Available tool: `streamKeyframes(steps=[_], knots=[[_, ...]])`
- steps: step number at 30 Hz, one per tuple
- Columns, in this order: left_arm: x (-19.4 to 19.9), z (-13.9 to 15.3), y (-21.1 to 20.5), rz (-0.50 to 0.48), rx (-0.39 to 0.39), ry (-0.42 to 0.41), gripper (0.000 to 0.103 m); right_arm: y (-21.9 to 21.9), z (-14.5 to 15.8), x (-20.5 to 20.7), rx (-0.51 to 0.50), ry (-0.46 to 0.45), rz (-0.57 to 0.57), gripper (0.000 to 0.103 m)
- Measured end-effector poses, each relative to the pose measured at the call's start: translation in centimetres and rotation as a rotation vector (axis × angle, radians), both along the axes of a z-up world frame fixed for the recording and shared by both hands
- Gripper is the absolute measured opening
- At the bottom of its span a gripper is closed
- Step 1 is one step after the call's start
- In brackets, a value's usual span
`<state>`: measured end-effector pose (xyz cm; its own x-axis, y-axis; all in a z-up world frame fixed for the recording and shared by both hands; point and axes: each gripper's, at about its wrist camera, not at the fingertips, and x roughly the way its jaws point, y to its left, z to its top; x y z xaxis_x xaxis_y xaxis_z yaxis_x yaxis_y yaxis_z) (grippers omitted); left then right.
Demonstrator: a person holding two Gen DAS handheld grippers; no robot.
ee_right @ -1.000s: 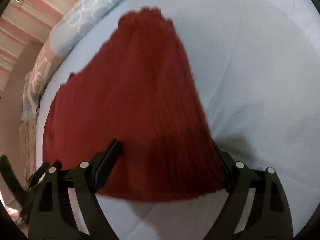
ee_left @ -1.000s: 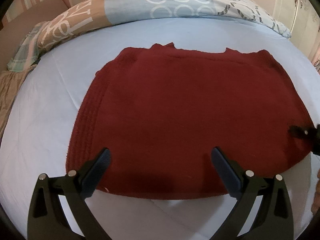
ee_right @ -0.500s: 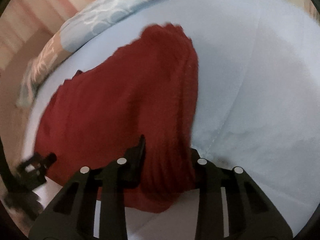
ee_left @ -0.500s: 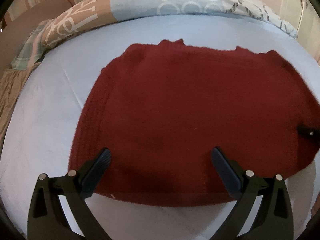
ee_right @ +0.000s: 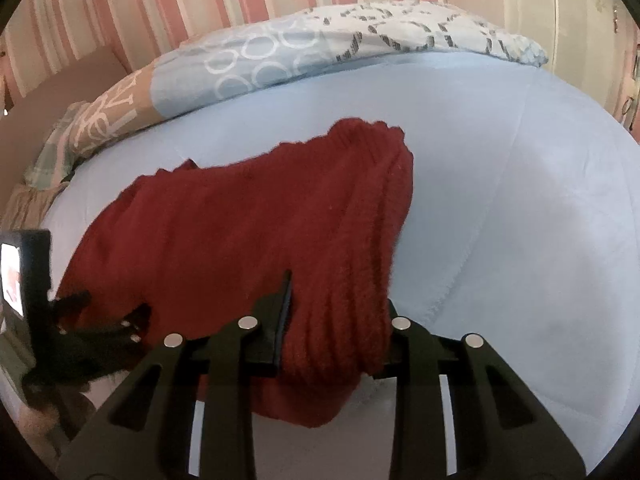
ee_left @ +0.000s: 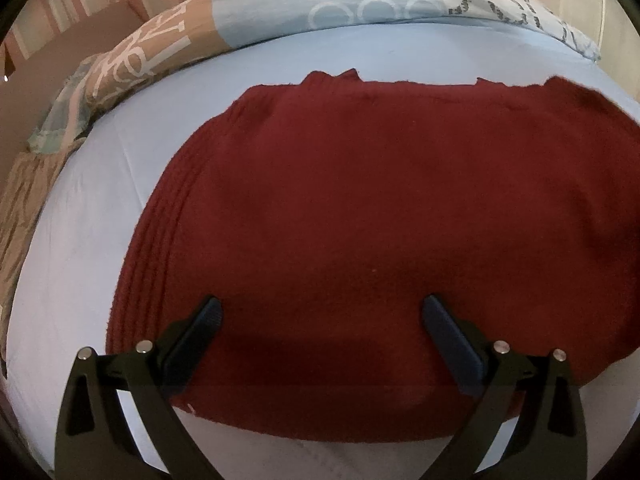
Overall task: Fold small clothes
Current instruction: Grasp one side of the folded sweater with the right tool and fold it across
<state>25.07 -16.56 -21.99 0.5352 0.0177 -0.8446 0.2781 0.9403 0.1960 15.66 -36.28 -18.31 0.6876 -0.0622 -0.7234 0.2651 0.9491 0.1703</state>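
Jaws clamped on red sweater (ee_right: 336, 312)

— What's carrying everything on your feed?

— I see a bed with a smooth pale blue sheet (ee_left: 100, 240), faintly creased; the same sheet fills my right wrist view (ee_right: 520, 200).

— And lying on it?

— A dark red knitted garment (ee_left: 360, 220), spread mostly flat across the middle, ribbed band along its left edge. In my right wrist view its right edge (ee_right: 352, 240) is bunched and raised off the sheet. At the far end I see a patterned duvet in light blue and tan with white rings (ee_left: 280, 12), heaped along the head of the bed, apart from the garment.
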Motion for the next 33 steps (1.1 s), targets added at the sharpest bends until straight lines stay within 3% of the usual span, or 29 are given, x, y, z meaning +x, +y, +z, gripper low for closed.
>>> streamKeyframes(steps=[4,8,11,15,20,22,27,29,30,31,33], knots=[[0.1,0.3,0.5,-0.005,-0.030,0.000,0.102,2.0,1.6,0.5,-0.034,-0.038,0.040,0.027],[-0.9,3.8,3.4,-0.024,-0.110,-0.040,0.101,5.5,4.3,1.7,-0.053,-0.090,0.102,0.025],[-1.2,6.6,7.5,-0.033,-0.119,-0.079,0.101,9.0,5.8,3.2,-0.071,-0.119,0.161,0.019],[-0.3,7.7,12.9,0.028,-0.095,-0.100,0.101,14.4,6.5,5.5,-0.080,-0.130,0.256,0.016],[1.1,7.3,20.5,0.161,-0.082,-0.094,0.101,22.1,4.7,8.1,-0.084,-0.057,0.406,0.015],[1.0,7.3,22.7,0.205,-0.098,-0.087,0.101,24.5,2.2,9.5,-0.049,0.026,0.440,0.015],[0.4,7.2,26.1,0.266,-0.111,-0.073,0.101,26.8,-2.2,10.5,-0.068,0.174,0.469,0.016],[0.1,7.3,26.6,0.263,-0.114,-0.074,0.101,26.2,-1.4,9.7,-0.050,0.151,0.476,0.021],[0.0,7.4,26.5,0.257,-0.117,-0.077,0.101,25.8,-0.8,9.3,-0.020,0.138,0.478,0.031],[-0.1,7.5,26.6,0.251,-0.119,-0.078,0.101,25.1,-0.1,8.8,0.037,0.121,0.491,0.050],[-0.2,7.9,26.0,0.229,-0.130,-0.078,0.101,23.8,1.8,7.5,0.080,0.062,0.481,0.072]])
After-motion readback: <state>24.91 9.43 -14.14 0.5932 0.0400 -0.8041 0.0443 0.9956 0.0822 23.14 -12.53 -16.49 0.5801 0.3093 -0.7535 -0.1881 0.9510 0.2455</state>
